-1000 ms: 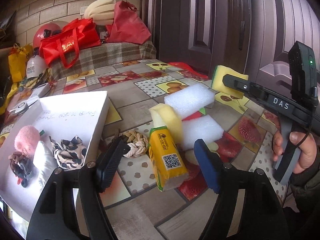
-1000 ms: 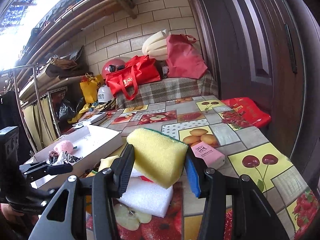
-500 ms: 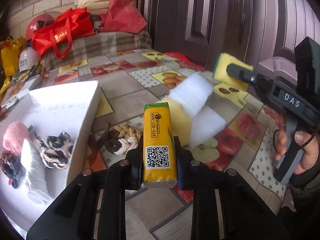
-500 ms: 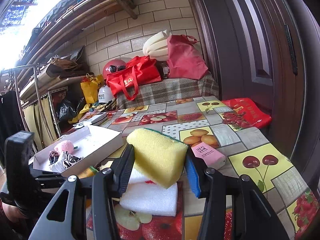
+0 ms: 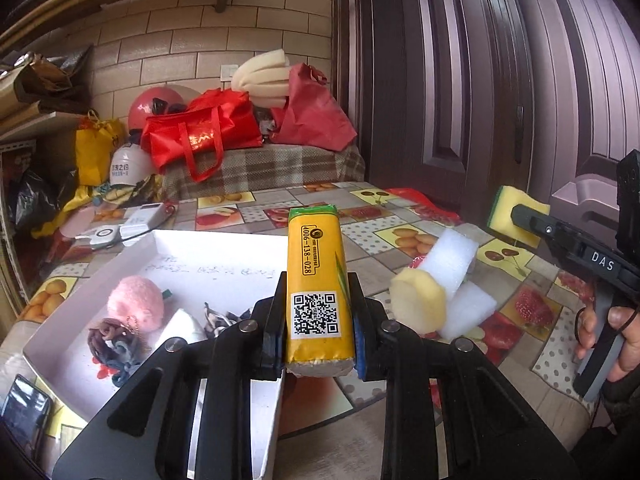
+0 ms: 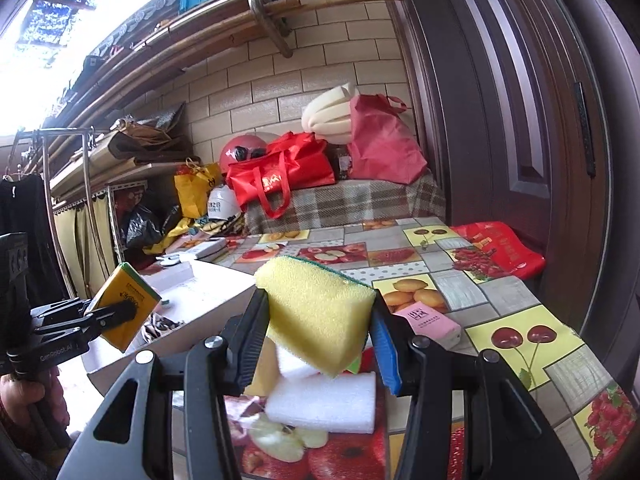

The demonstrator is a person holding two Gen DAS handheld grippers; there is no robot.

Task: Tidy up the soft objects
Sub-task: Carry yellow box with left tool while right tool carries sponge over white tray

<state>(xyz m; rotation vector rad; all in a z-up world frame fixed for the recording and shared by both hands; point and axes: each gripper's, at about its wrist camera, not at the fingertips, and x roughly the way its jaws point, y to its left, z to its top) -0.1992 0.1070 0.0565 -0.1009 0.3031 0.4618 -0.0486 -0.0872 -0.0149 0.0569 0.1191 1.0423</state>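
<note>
My left gripper (image 5: 318, 320) is shut on a yellow wrapped sponge pack (image 5: 318, 280) with a QR code, held in the air over the near right edge of the white tray (image 5: 224, 248). It also shows in the right wrist view (image 6: 124, 308). The tray holds a pink pompom (image 5: 136, 300), hair ties (image 5: 110, 340) and a patterned scrunchie. My right gripper (image 6: 320, 328) is shut on a yellow sponge with a green back (image 6: 316, 312), held above two white foam blocks (image 6: 324, 404). A pale yellow sponge (image 5: 418, 306) lies beside the foam blocks (image 5: 452, 260).
The fruit-print tablecloth (image 6: 516, 332) covers the table. A pink packet (image 6: 432, 320) lies right of my right gripper and a red bag (image 6: 500, 244) at the far right edge. A white device (image 5: 140, 220) lies behind the tray. Red bags (image 5: 200, 132) sit on a bench beyond.
My left gripper closed on the yellow sponge pack, lifted it off the table and swung it left toward the tray. My right gripper kept holding its sponge, nearly still.
</note>
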